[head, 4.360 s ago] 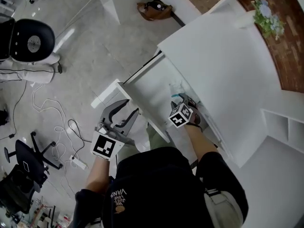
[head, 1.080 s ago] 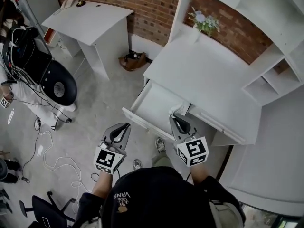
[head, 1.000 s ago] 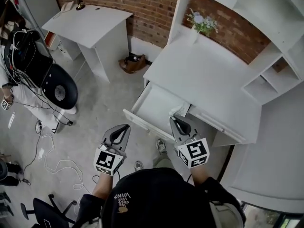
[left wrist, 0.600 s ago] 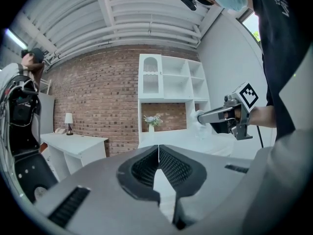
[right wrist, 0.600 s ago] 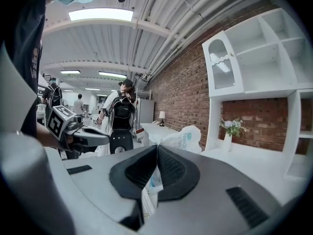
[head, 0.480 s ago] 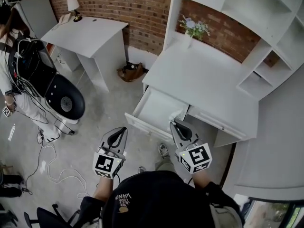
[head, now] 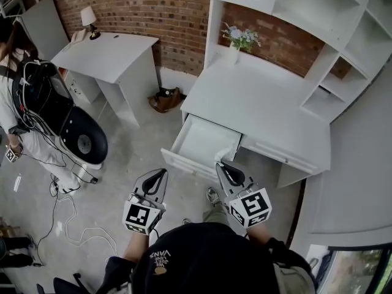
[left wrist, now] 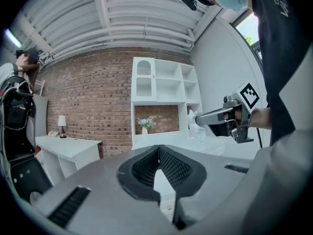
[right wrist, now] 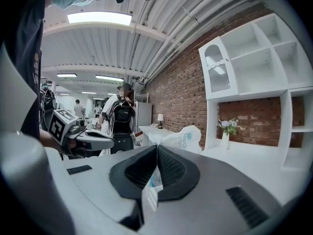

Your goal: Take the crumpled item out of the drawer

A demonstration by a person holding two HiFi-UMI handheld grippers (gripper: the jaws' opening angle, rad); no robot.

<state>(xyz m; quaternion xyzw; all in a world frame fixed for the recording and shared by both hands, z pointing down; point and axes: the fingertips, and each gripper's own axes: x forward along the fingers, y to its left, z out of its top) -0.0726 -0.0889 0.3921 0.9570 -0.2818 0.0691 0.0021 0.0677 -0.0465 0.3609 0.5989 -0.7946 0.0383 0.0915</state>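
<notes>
The white drawer [head: 197, 141] stands pulled out of the white desk [head: 263, 106], and its inside looks bare. My right gripper [head: 222, 165] hovers over the drawer's front right corner, shut on a crumpled white plastic bag [head: 225, 154]. In the right gripper view the bag [right wrist: 183, 137], with teal print, bulges past the closed gripper [right wrist: 156, 149]. My left gripper [head: 161, 173] hangs left of the drawer front over the floor, shut with nothing in it. From the left gripper view, that gripper [left wrist: 157, 149] has its pads together, and the bag [left wrist: 194, 123] shows beside the right gripper [left wrist: 215, 117].
A vase of flowers [head: 237, 40] stands at the desk's back, under white shelves [head: 306, 17]. A second white desk [head: 105, 55] with a lamp [head: 88, 17] is at the left. A person with a backpack [head: 43, 109] stands at the far left. A brown bag [head: 165, 98] and cables [head: 73, 228] lie on the floor.
The right gripper has come up out of the drawer with the bag. The left gripper, open earlier, has shut. Over the last second the view has tilted up; both grippers barely moved.
</notes>
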